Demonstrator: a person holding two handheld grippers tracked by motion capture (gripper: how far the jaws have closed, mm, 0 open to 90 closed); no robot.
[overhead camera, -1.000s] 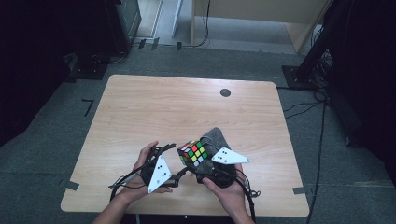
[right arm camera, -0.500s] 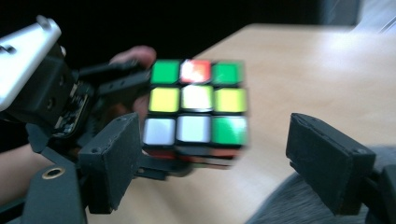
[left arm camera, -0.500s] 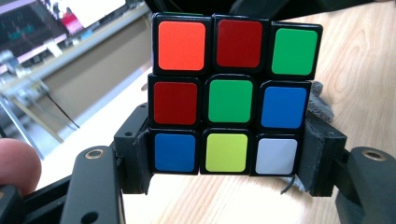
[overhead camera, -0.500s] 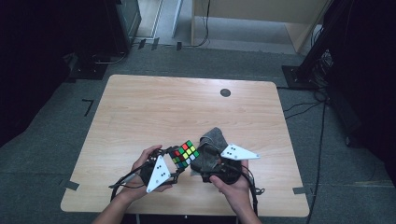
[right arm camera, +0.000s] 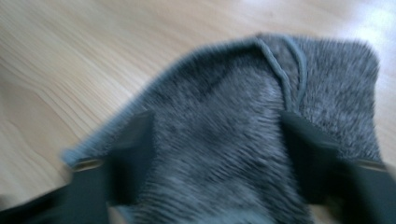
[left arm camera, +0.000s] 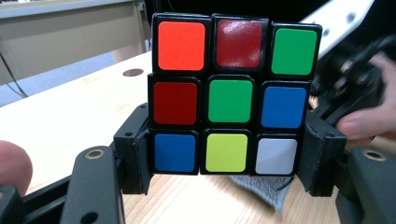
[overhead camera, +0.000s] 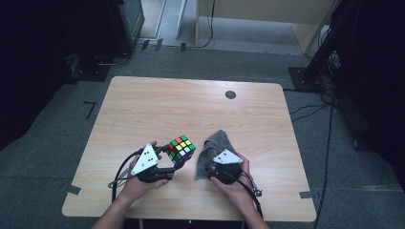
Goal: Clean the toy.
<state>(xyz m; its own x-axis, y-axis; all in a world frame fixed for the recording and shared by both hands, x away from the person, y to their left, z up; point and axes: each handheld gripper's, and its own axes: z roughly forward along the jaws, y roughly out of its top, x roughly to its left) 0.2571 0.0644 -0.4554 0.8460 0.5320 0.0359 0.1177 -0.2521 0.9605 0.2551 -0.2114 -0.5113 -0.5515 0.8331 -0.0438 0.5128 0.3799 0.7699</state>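
Note:
A scrambled Rubik's cube [overhead camera: 181,149] is lifted just above the wooden table [overhead camera: 191,105], and my left gripper [overhead camera: 174,160] is shut on it. In the left gripper view the cube [left arm camera: 229,100] sits between both pads of the left gripper [left arm camera: 229,158], which grip its bottom layer. To the cube's right a crumpled grey cloth [overhead camera: 217,140] lies on the table. My right gripper [overhead camera: 212,160] is down on it. Its jaws have just been closing. In the blurred right gripper view the right gripper [right arm camera: 219,144] stands apart over the cloth [right arm camera: 219,93], with cloth between the jaws.
A small dark round mark [overhead camera: 230,94] sits on the table near its far edge. Cables trail from both grippers over the near edge. Dark stands [overhead camera: 325,57] and a cabinet [overhead camera: 124,24] surround the table on the floor.
The cube was between both grippers; now the left gripper alone grips it and has carried it slightly left. The right gripper has dropped away from the cube onto the grey cloth.

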